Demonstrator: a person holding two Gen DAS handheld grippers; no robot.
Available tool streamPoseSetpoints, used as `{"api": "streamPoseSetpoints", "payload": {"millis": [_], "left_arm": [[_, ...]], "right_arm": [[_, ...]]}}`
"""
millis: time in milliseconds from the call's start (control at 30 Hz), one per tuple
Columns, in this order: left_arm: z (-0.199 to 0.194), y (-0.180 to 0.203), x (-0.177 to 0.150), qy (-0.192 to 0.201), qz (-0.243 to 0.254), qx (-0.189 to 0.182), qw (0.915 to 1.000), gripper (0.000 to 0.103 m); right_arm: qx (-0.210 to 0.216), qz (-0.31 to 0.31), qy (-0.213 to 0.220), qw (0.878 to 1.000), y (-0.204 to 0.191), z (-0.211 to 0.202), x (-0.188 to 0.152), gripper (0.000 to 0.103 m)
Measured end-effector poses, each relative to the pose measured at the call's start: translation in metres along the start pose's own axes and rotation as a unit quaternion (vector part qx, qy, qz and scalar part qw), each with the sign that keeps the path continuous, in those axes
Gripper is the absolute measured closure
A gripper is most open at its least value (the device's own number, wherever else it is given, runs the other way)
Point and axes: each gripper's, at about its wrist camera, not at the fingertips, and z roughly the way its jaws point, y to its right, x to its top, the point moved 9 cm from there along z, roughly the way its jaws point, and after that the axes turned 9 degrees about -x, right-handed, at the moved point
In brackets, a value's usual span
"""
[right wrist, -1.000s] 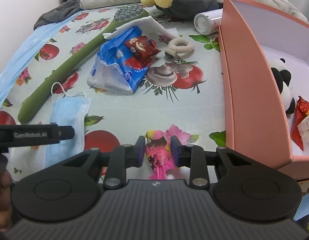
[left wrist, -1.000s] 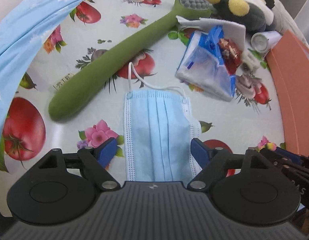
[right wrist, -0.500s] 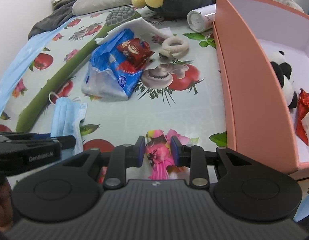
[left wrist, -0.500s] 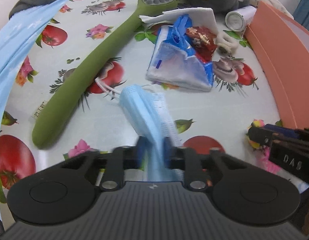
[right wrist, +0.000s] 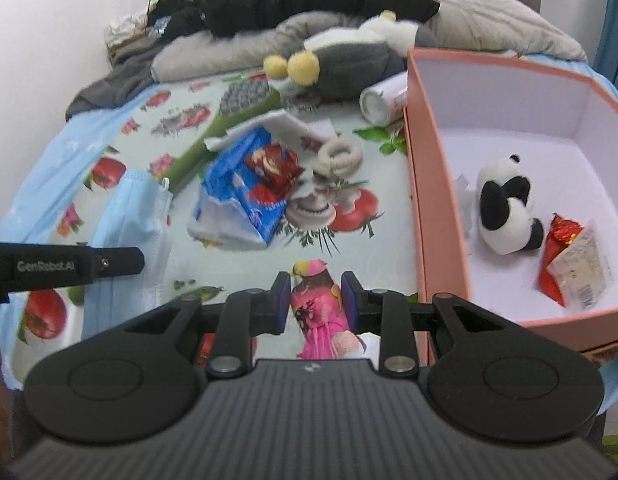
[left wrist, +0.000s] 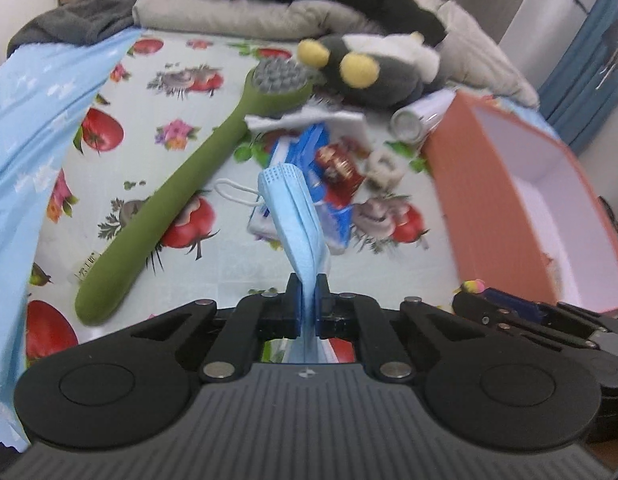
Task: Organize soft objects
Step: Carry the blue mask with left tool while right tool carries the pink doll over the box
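My left gripper [left wrist: 308, 286] is shut on a light blue face mask [left wrist: 295, 216] and holds it lifted above the fruit-print cloth; the mask also shows in the right wrist view [right wrist: 129, 224]. My right gripper [right wrist: 313, 289] is shut on a small pink soft toy [right wrist: 315, 304] beside the pink box [right wrist: 433, 216]. The box holds a panda plush [right wrist: 505, 216] and a red snack packet [right wrist: 569, 256]. A grey bee plush [left wrist: 373, 76] lies at the back.
A long green brush [left wrist: 177, 200], a blue tissue pack [right wrist: 237, 196] with a red packet [right wrist: 269, 168] on it, a beige ring [right wrist: 339, 156] and a white bottle [right wrist: 383, 100] lie on the cloth. Piled clothes and bedding lie behind.
My left gripper closed on the mask and lifted it off the cloth. My right gripper, still holding the pink toy, rose and now looks into the box.
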Motion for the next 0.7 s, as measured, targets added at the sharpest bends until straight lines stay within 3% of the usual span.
{"api": "streamPoseSetpoints", "payload": {"millis": [700], "left_arm": [[-0.114,0.064,0.006,0.068,0.026,-0.073,0.9947,0.096]], "right_arm": [[0.007,0.029,0.100,0.994,0.018,-0.132,0.027,0.072]]}}
